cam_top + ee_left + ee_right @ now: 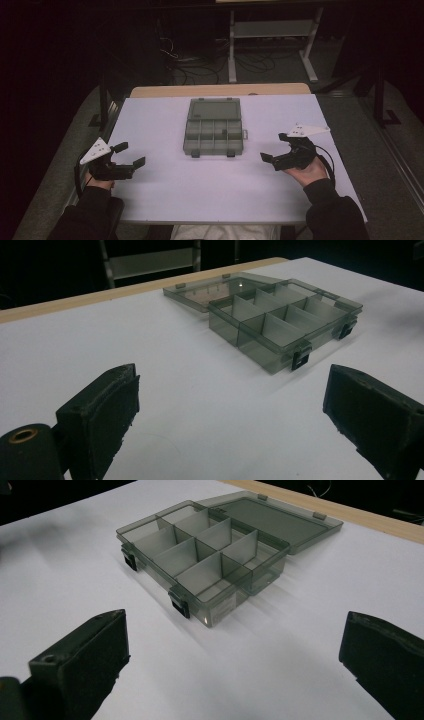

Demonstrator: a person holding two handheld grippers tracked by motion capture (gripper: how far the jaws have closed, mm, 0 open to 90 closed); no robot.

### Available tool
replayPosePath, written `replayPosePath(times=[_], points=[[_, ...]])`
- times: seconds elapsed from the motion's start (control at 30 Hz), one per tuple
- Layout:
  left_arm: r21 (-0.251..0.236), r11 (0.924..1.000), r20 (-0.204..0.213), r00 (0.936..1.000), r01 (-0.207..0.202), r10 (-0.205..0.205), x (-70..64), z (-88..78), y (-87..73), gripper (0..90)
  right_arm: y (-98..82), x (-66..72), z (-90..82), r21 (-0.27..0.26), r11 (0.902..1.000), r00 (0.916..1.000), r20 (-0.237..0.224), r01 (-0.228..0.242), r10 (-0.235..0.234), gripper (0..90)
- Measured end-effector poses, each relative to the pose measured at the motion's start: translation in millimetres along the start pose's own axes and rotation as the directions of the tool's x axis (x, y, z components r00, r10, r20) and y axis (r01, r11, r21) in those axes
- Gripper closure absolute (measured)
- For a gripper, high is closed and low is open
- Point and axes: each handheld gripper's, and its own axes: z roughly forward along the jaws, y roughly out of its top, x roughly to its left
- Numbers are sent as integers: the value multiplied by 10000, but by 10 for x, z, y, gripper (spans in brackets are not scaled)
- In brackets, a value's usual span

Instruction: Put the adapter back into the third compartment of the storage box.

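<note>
A smoky-grey clear plastic organiser box lies in the middle of the white table. Its lid is folded back flat on the far side. Dividers split it into several compartments, and two dark latches sit on its near wall. The compartments look empty in the left gripper view and in the right gripper view. My left gripper hovers at the table's left, open and holding nothing, pointing at the box. My right gripper is at the right, likewise open with nothing in it.
A wooden strip runs along the table's far edge. Beyond it, a white metal rack stands on a dark floor strewn with cables. Bare white surface surrounds the box on all sides.
</note>
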Motion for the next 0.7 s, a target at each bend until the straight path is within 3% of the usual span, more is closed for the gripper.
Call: replayPosePath(times=[0.3, 0.57, 0.7], points=[[-8, 10000, -32, 10000, -10, 10, -2, -2, 2, 74, -175, -15, -128, -575, 9983, 9992, 387, 34, -12, 0], [-23, 10000, -40, 10000, 6, -6, -5, 0, 2, 74, -355, -70, -242, -1202, 9923, 9982, 474, -302, 362, 0], [-7, 10000, -52, 10000, -26, 26, -6, 0, 5, 74, -419, -93, -277, -1224, 9916, 9975, 518, -412, 479, 0]])
